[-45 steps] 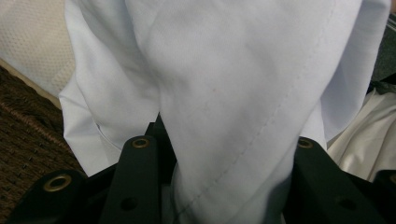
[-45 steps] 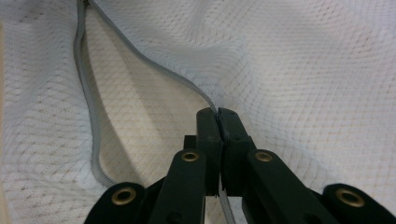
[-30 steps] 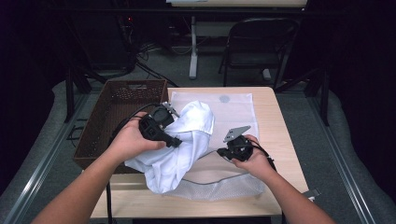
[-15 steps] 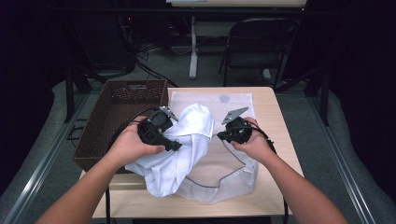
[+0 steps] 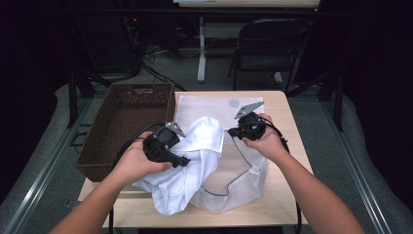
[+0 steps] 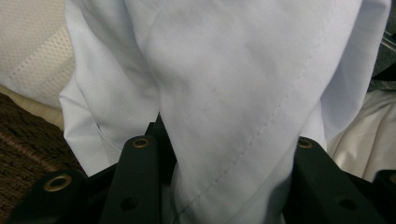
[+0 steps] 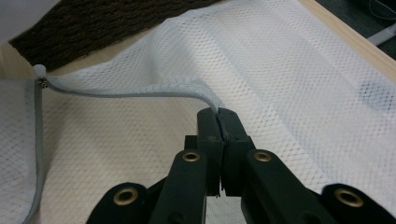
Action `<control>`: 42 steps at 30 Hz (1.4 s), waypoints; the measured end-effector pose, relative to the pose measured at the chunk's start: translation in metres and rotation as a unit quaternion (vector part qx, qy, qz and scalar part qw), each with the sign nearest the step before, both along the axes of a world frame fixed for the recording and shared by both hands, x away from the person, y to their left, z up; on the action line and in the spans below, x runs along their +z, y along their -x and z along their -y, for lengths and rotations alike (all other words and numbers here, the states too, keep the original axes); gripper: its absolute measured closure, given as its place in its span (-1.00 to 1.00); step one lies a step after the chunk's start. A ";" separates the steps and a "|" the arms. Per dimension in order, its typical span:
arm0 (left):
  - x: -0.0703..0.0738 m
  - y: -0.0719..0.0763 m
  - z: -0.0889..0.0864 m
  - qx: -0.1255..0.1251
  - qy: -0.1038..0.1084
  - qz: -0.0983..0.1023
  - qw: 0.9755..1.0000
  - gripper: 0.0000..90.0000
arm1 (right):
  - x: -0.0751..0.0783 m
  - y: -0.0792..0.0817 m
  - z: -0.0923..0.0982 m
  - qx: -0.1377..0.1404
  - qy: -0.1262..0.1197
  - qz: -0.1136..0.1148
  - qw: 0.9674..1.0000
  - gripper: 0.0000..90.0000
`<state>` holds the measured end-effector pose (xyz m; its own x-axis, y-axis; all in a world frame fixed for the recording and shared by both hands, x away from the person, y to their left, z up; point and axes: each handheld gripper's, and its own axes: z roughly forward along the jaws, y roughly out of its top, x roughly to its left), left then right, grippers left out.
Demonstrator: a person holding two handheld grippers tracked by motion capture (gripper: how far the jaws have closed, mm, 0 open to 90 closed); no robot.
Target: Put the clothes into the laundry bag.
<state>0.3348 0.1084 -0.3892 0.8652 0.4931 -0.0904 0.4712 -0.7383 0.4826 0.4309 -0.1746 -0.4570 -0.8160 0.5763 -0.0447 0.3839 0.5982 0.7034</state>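
Observation:
A white shirt (image 5: 195, 161) lies bunched over the open mouth of a white mesh laundry bag (image 5: 234, 187) on the wooden table (image 5: 287, 195). My left gripper (image 5: 182, 160) is shut on a thick fold of the shirt (image 6: 224, 107), which bulges up between its two black jaws. At the middle right of the table my right gripper (image 5: 233, 132) is shut on the bag's grey zipper hem (image 7: 140, 91) and holds that edge up off the table. The mesh bag (image 7: 289, 65) spreads flat beyond the right gripper (image 7: 218, 113).
A brown wicker basket (image 5: 126, 126) stands at the table's left edge, beside the left hand. Its dark weave shows in the right gripper view (image 7: 93, 23). A folding chair (image 5: 270, 44) stands on the floor beyond the table.
The right gripper has risen and moved toward the far side of the table, lifting the bag's zipper edge with it. The left gripper has sunk slightly with the shirt.

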 end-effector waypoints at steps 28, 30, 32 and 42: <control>-0.054 0.006 0.019 -0.025 0.014 -0.023 0.999 0.39 | -0.002 -0.013 -0.005 -0.010 -0.002 0.002 1.000 0.97; -0.058 0.006 0.021 -0.025 0.018 -0.024 0.999 0.39 | -0.001 -0.013 -0.005 -0.010 -0.003 0.002 1.000 0.97; -0.061 0.005 0.023 -0.026 0.023 -0.026 0.999 0.39 | -0.001 -0.012 -0.005 -0.009 -0.003 0.004 1.000 0.97; -0.077 0.004 0.042 -0.036 0.026 -0.036 0.998 0.39 | 0.003 -0.006 -0.010 -0.001 -0.009 0.013 1.000 0.97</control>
<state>0.3306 0.0666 -0.4659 0.8887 0.4228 -0.1773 0.4525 -0.7468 0.4873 0.4373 -0.1648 -0.4545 -0.8141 0.5780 -0.0556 0.3662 0.5854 0.7233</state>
